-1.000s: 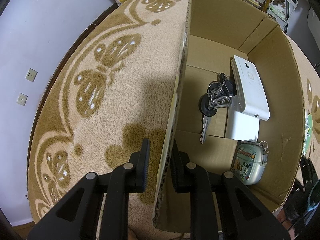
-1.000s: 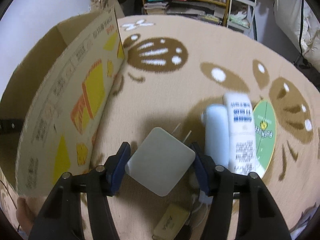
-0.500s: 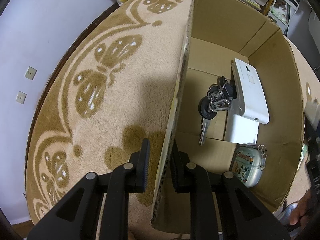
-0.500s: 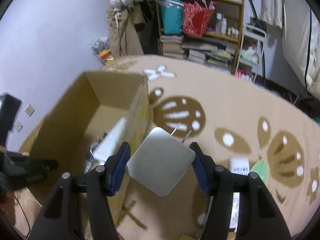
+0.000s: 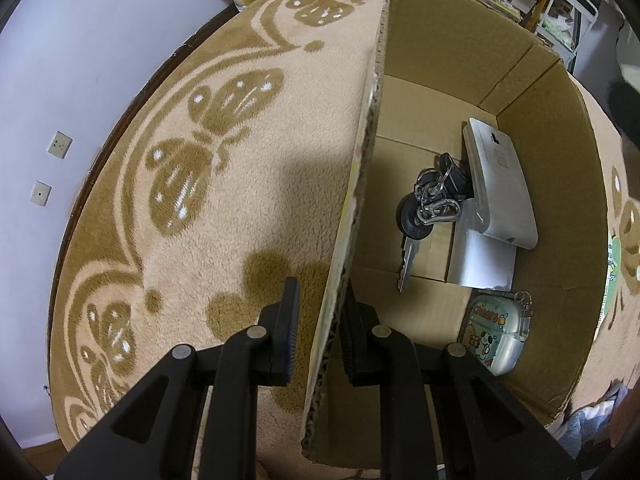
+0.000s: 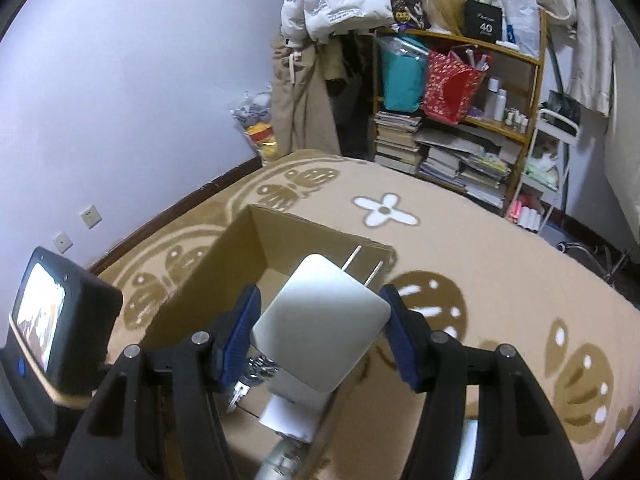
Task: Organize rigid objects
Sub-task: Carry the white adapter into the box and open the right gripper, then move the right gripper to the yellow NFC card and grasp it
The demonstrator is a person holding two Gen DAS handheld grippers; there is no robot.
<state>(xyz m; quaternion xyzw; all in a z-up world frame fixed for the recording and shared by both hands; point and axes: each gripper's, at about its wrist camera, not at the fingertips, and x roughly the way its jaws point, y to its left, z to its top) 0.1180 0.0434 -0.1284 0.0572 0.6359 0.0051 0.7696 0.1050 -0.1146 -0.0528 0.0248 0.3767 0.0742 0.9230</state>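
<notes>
1. My left gripper (image 5: 318, 322) straddles the near wall of the one cardboard box (image 5: 472, 56) at the bottom centre of the left view; its two fingers (image 5: 286, 320) are closed on that wall, one outside, one inside.
2. My right gripper (image 6: 322, 334) grips a single white charger (image 6: 320, 326) by its sides, low in the middle of the right view, its two prongs pointing up and away.
3. The charger hangs above the open box (image 6: 280, 232), which sits on the rug (image 6: 500, 264).
4. Inside the box I count four things: one key bunch (image 5: 424, 216), one white device (image 5: 500, 188), one flat silver piece (image 5: 482, 260) under it, one cartoon case (image 5: 494, 332) at lower right.
</notes>
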